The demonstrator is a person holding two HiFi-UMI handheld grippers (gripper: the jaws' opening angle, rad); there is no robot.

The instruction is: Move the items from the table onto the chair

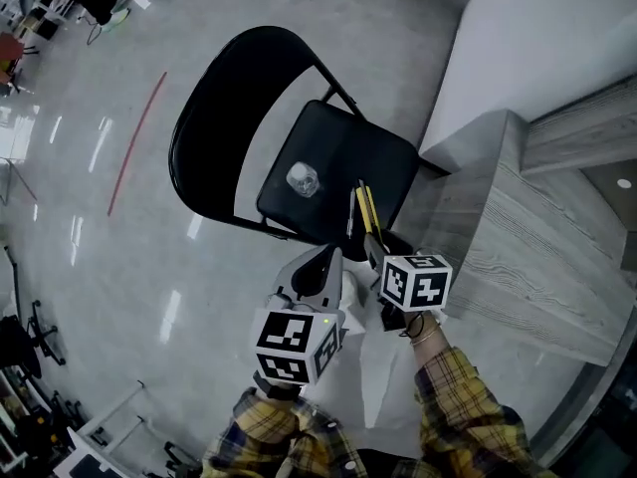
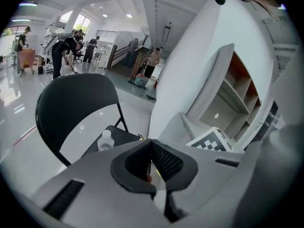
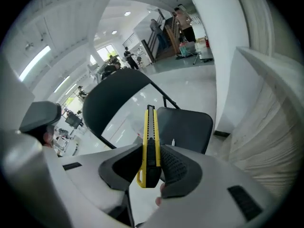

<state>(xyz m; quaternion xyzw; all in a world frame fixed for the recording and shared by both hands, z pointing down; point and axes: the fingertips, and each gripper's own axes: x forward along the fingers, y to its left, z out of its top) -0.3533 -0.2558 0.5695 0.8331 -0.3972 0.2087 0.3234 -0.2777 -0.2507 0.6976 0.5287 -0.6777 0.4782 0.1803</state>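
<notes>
A black folding chair stands on the pale floor ahead of me, with a clear plastic bottle on its seat. The bottle also shows in the left gripper view. My right gripper is shut on a yellow utility knife, which points out over the seat's near right edge. In the right gripper view the knife is upright between the pads. A thin dark stick-like thing shows just left of the knife; what it is I cannot tell. My left gripper hovers short of the seat, jaws shut, nothing seen held.
A pale wood-grain table runs along the right, close to the chair. Behind it stands a white wall or pillar. A red line marks the shiny floor at left. Wooden shelves stand to the right, and people move far off.
</notes>
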